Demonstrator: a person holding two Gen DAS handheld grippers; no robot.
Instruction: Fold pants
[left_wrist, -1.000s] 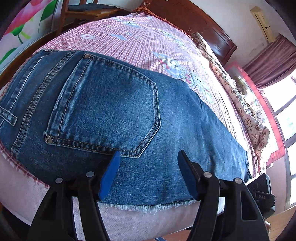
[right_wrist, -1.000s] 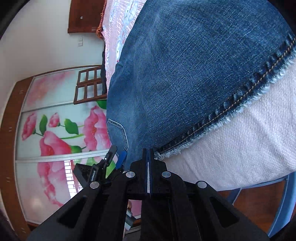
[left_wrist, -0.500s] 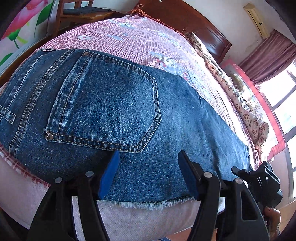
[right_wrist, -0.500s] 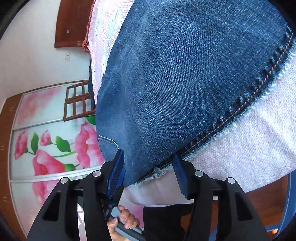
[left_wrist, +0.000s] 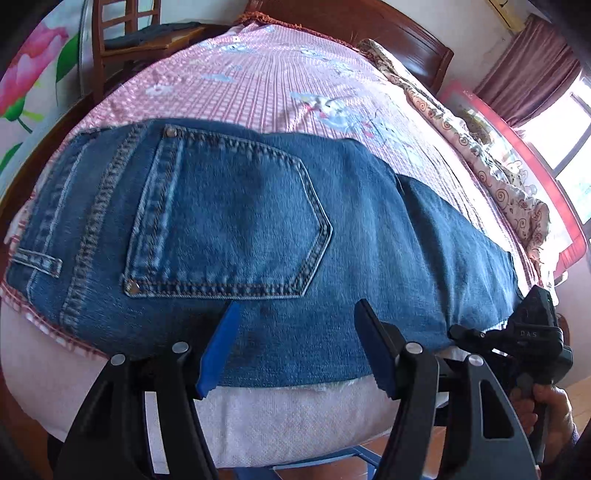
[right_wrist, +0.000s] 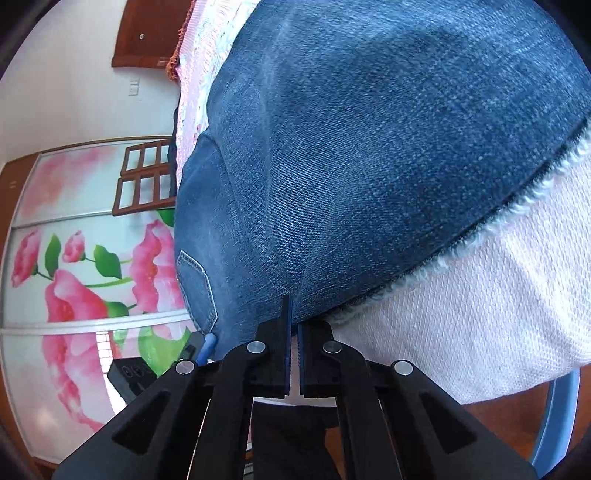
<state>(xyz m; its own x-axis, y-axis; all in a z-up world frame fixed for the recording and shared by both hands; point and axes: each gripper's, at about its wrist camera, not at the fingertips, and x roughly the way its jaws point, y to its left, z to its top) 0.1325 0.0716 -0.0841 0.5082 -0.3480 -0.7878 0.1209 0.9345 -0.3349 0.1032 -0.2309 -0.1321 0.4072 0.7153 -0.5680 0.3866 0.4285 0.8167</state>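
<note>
Blue denim pants (left_wrist: 258, 229) lie folded lengthwise along the near edge of the bed, back pocket (left_wrist: 229, 221) up, legs running to the right. My left gripper (left_wrist: 295, 350) is open just above the pants' near edge, touching nothing. My right gripper (right_wrist: 293, 325) is shut at the near edge of the denim (right_wrist: 369, 147); whether cloth is pinched between the pads cannot be told. Its body (left_wrist: 524, 339) also shows at the right in the left wrist view, by the leg end.
The bed has a pink checked sheet (left_wrist: 277, 85) and a white mattress side (left_wrist: 295, 421). A wooden headboard (left_wrist: 369, 33) stands at the back, a wooden chair (left_wrist: 140, 37) at the back left. A flower-painted wardrobe (right_wrist: 74, 258) stands left.
My right gripper opened half a second ago and has shut again at the denim edge. My left gripper stayed open and tilted slightly, showing more of the bed.
</note>
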